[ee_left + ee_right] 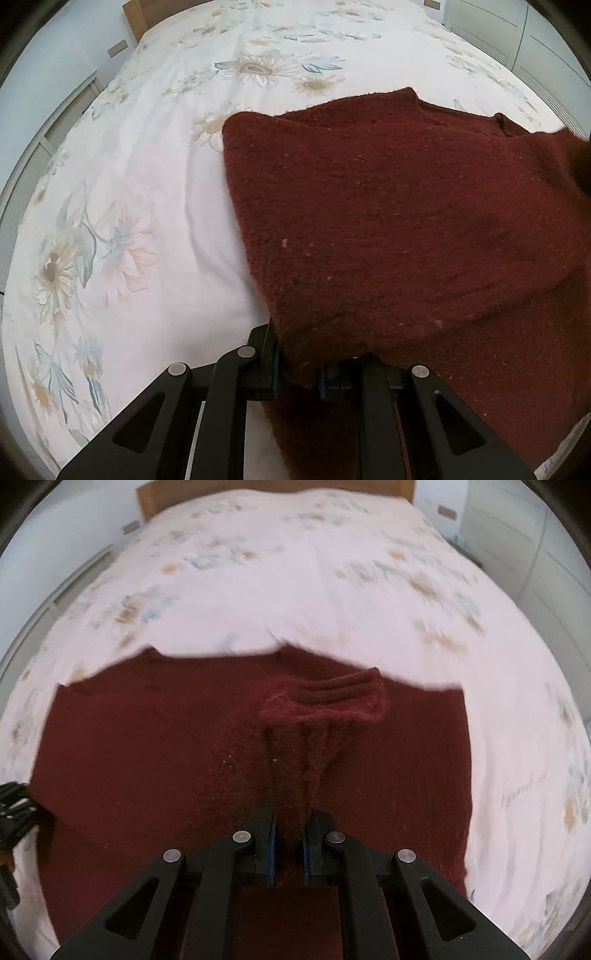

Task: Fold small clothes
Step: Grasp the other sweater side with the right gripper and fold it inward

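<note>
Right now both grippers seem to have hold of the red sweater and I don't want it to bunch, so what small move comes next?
Probably carry both grips forward together over the sweater and lay the lifted fabric down flat. The left gripper and right gripper each pinch knit fabric, a ribbed cuff hangs off the right grip, and the rest lies spread on the floral bedsheet.

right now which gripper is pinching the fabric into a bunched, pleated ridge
The right gripper: the dark red knitted sweater gathers into pleats running into it. The left gripper holds a flat hem edge, with no bunching.
</note>
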`<move>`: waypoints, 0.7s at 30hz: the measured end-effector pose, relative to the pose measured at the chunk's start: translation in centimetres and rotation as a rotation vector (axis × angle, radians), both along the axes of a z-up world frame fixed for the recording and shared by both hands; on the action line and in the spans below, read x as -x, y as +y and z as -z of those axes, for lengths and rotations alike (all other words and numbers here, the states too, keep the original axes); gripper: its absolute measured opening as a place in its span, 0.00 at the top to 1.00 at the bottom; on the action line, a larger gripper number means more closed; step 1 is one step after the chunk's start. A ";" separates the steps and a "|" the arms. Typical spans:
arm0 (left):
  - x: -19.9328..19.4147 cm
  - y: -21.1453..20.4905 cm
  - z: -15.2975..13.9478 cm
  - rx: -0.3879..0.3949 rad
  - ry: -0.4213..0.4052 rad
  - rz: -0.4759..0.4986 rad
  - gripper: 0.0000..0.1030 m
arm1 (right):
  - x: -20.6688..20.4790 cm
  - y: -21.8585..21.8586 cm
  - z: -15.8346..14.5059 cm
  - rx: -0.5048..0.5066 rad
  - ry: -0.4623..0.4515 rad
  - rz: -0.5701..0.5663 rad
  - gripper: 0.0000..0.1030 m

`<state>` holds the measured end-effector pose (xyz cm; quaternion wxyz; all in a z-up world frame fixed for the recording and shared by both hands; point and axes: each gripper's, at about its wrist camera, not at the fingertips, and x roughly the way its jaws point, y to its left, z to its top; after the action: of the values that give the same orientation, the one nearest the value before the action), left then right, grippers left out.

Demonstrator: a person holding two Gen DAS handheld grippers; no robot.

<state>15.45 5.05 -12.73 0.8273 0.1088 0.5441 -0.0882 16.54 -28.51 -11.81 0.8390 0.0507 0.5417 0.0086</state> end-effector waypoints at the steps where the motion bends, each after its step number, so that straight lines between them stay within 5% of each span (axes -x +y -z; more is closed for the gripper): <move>1: 0.1 -0.2 0.1 -0.005 0.002 0.002 0.88 | 0.4 -0.4 0.7 -0.003 0.012 0.008 0.91; 8: -0.5 -1.8 1.1 -0.037 0.016 0.000 0.88 | 1.4 -1.4 3.0 -0.026 0.021 0.037 0.89; 16: -0.5 -1.2 1.3 -0.027 0.007 -0.024 0.84 | 2.6 -3.7 2.7 0.004 0.009 0.101 0.45; 21: -0.8 0.6 1.0 -0.047 0.038 -0.087 0.49 | 4.0 -5.9 2.4 -0.029 0.010 0.125 0.38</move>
<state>16.20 5.68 -13.74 0.8169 0.1028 0.5660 -0.0413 12.58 -34.36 -14.21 0.8342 0.0965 0.5417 -0.0361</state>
